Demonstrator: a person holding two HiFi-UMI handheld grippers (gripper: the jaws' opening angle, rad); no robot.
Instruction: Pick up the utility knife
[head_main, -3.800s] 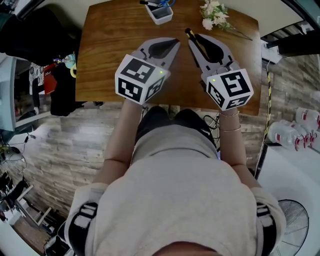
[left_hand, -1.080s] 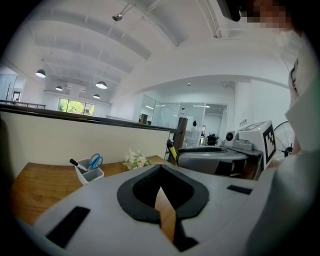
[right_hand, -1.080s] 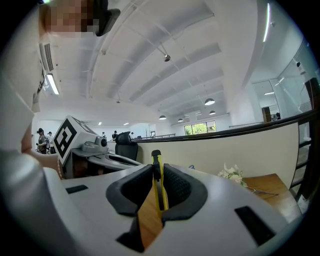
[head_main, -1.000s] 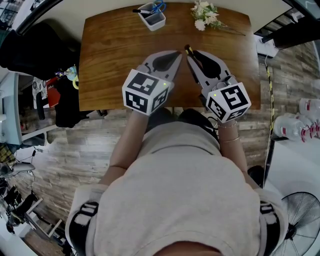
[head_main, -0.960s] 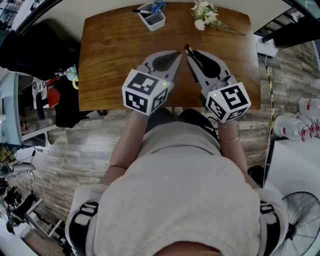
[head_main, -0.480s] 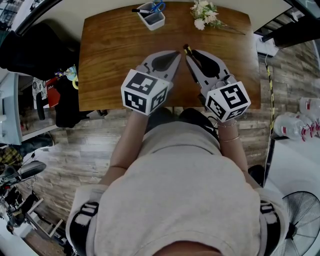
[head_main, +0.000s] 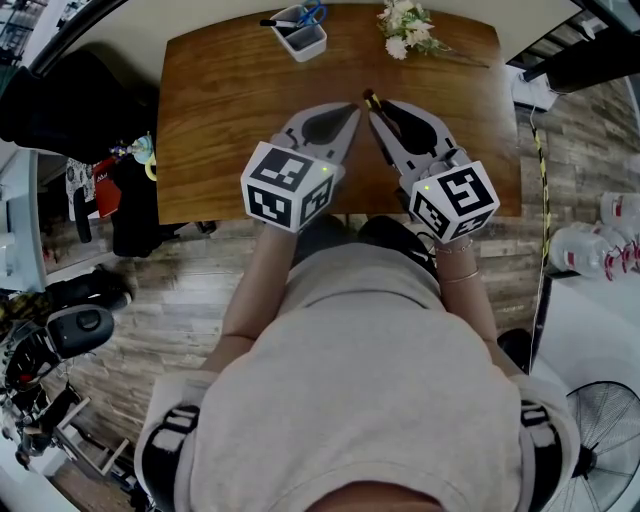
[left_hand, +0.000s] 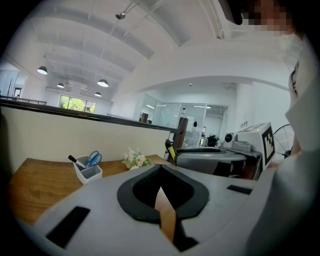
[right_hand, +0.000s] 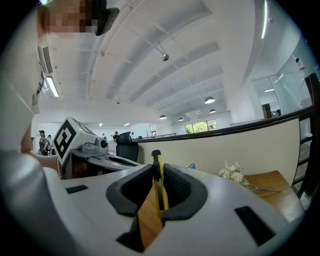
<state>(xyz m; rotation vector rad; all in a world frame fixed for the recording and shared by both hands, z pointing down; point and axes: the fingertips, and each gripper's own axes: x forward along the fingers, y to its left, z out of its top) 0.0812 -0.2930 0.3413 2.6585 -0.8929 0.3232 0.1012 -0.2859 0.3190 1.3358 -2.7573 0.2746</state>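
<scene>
- Right gripper (right_hand: 159, 167): jaws closed on the utility knife (right_hand: 156, 156). The yellow-and-black knife stands on edge between the black pads. Its far end pokes out past the tips.
- Utility knife, head view: held over the middle of the wooden table (head_main: 220, 110). Only its dark tip shows ahead of the right gripper. Whether it is clear of the tabletop cannot be told.
- Left gripper (left_hand: 161, 166): tips together and nothing held. Bare tabletop shows through the slot behind the tips.
- The two grippers lie side by side. Their tips point at the far edge and nearly meet, so the left one is just beside the knife's tip.
- Pen cup (head_main: 303, 35): at the far edge, well apart from both grippers. It holds blue scissors (head_main: 314, 14) and a black marker (head_main: 275, 21).
- Flowers (head_main: 405, 27): a small white bunch lying at the far edge, to the right of the cup.
- Off the table: dark bags (head_main: 60, 85) on the left, water bottles (head_main: 595, 262) and a fan (head_main: 590, 440) on the right, all on or above a plank floor (head_main: 150, 290).
</scene>
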